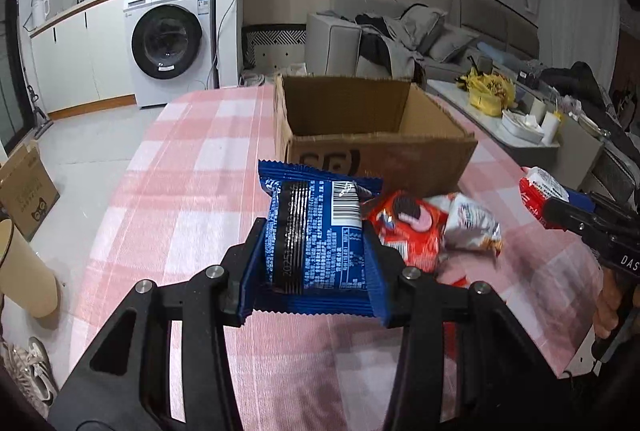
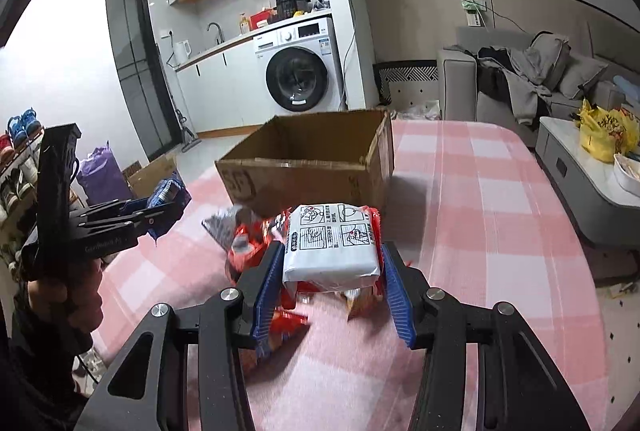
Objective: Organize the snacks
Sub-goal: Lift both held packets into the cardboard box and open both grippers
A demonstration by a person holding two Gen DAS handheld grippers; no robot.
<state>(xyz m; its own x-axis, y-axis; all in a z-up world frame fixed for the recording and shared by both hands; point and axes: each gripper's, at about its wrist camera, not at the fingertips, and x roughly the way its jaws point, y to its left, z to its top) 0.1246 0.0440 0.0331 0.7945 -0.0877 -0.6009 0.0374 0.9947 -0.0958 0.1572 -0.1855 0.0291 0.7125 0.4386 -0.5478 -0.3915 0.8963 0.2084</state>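
Observation:
My left gripper (image 1: 314,249) is shut on a blue snack packet (image 1: 316,231), held above the pink checked tablecloth (image 1: 192,191). My right gripper (image 2: 330,259) is shut on a red and white snack packet (image 2: 334,245), also lifted off the table. Beyond both stands an open cardboard box (image 1: 376,135), its inside bare as far as I see. More packets lie on the cloth before the box: a red cookie packet (image 1: 412,227) and a white and orange one (image 1: 472,223). In the right wrist view the left gripper (image 2: 160,211) shows at the left with its blue packet (image 2: 168,193).
The table's edges fall away left and right. A low side table (image 1: 520,127) with a yellow bag (image 1: 488,91) stands at the right, a sofa (image 1: 400,31) behind. A washing machine (image 1: 168,39) is at the back left. Cardboard boxes (image 1: 28,191) and shoes lie on the floor.

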